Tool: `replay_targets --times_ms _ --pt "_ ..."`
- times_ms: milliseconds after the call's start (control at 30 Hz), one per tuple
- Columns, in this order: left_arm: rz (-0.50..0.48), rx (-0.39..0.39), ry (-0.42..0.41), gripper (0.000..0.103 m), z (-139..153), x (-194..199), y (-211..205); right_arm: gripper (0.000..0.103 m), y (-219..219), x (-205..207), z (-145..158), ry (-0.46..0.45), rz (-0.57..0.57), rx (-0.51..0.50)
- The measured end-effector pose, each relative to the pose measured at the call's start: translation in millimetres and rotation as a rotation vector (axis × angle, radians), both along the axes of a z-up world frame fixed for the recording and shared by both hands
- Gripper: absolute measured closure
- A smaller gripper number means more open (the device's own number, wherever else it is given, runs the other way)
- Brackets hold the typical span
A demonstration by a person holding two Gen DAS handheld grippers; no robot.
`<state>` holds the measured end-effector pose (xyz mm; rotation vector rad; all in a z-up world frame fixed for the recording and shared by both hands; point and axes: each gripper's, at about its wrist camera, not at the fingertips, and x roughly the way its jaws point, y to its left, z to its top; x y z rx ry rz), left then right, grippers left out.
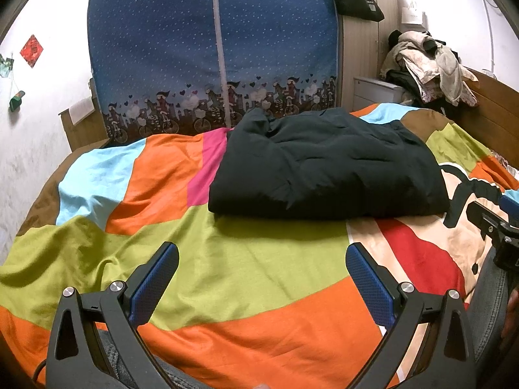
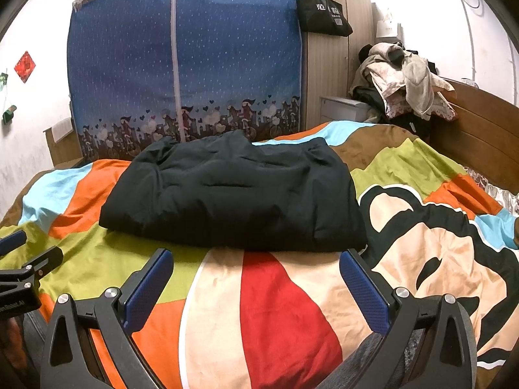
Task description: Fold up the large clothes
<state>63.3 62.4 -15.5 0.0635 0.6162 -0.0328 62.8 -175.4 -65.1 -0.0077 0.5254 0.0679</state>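
Left wrist view: left gripper (image 1: pixel 262 265) released, jaws spread wide, nothing between them, hovering over the green and orange patches of the bedspread (image 1: pixel 97 246). Dark garment (image 1: pixel 327 168) folded into a thick, puffy rectangle, lying flat on the bed ahead of the fingers, apart from them. Right gripper (image 1: pixel 493 223) seen only partly at the right edge, near the garment's right corner.

Right wrist view: right gripper (image 2: pixel 256 275) likewise released, jaws wide, empty, poised above the red and cream print just short of the dark garment's (image 2: pixel 233 194) near edge. Blue fabric wardrobe (image 2: pixel 185 58) upright behind the bed, black tote bag (image 2: pixel 324 13) hanging beside it, heap of clothes (image 2: pixel 402 81) piled against the wooden headboard (image 2: pixel 480 129).
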Motion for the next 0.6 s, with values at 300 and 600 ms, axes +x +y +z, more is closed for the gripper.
replay_targets --times_ms 300,600 --pt "-0.011 0.026 -0.001 0.002 -1.9 -1.8 -2.7 0.0 0.2 -0.6 -1.2 0.004 0.0 -0.002" --pt "-0.016 0.031 -0.001 0.002 -3.5 -2.1 -1.8 0.0 -0.1 -0.2 -0.8 0.005 0.001 -0.003"
